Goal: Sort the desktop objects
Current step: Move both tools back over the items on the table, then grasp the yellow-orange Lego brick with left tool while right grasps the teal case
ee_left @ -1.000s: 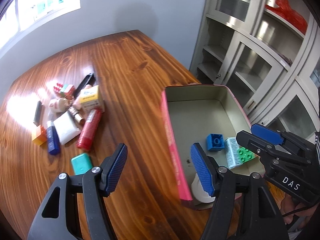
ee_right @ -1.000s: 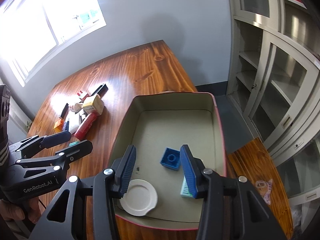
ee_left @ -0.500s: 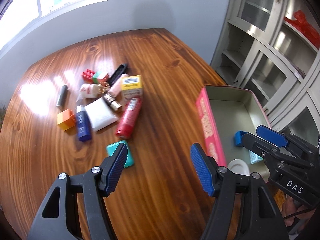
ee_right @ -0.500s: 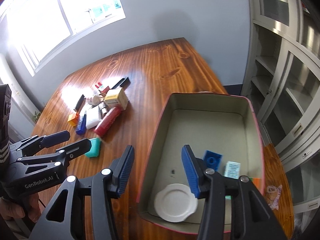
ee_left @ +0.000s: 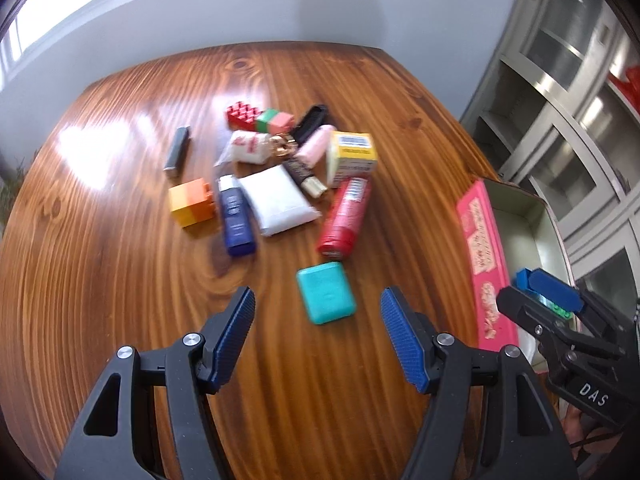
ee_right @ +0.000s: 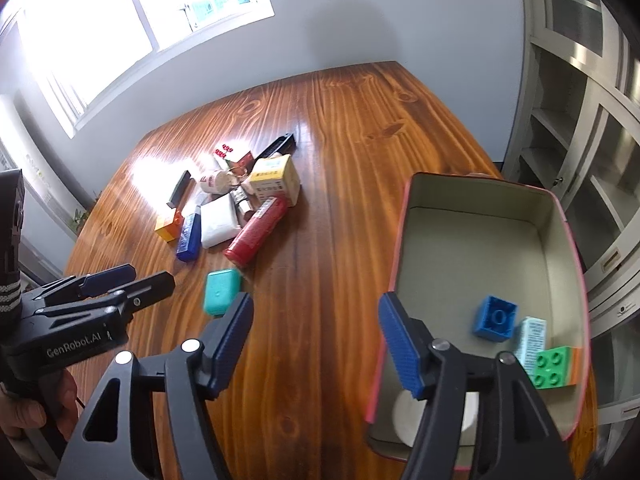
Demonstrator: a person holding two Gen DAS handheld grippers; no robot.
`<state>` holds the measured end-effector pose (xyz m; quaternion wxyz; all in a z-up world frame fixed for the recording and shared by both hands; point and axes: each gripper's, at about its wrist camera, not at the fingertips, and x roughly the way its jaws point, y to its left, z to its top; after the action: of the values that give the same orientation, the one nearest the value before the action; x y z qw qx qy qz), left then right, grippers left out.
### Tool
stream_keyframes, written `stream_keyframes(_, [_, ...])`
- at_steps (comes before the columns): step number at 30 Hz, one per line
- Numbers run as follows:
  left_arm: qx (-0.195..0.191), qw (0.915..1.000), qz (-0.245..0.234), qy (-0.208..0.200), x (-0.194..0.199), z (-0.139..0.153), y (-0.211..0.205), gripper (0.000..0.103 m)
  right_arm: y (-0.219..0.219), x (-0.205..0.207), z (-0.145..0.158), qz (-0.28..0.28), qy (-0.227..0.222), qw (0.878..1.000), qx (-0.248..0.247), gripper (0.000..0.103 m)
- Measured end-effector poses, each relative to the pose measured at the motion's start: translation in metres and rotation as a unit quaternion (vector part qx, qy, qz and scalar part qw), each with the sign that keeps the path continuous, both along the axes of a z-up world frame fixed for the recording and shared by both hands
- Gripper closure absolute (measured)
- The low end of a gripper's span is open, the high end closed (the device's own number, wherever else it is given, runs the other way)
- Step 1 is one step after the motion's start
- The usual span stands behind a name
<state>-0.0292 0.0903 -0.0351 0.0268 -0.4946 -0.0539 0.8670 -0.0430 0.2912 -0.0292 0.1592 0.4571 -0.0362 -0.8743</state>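
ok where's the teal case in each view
Left wrist: teal case lies low of centre, on the table just ahead of the open left gripper, nearest item of the pile.
Right wrist: teal case sits left of centre, beside the left finger tip of the right gripper, whose jaws are opening with nothing between them.
Shared landmark: the red tube, just beyond the case in both.

"GenRobot.AI" on left gripper (ee_right: pixel 148 284) body; "DAS" on right gripper (ee_left: pixel 536 292) body
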Motion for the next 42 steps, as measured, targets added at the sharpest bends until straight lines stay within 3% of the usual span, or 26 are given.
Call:
stream_keyframes(8, [0.005,0.9993,0.031,-0.020,-0.009,-0.011,-0.045,0.034,-0.032,-0.003,-0.011,0.012,-0.017,1.000,0.006,0.028])
stream_keyframes(18, [0.005,0.9979,0.053,-0.036,-0.055,-0.025,-0.095,0.034,-0.061,-0.006,-0.029,0.013,-0.045,0.999,0.019,0.027])
stream_keyframes(30, [0.001,0.9977,0.031,-0.060,-0.119,-0.060,-0.114,0.034,-0.079,-0.016,-0.048,-0.016,-0.072,0.997,0.039,0.027])
stream_keyframes(42, [0.018,0.9982,0.023,-0.052,-0.131,-0.070,-0.127,0.033,-0.102,-0.029,-0.059,0.001,-0.080,0.995,0.054,0.027])
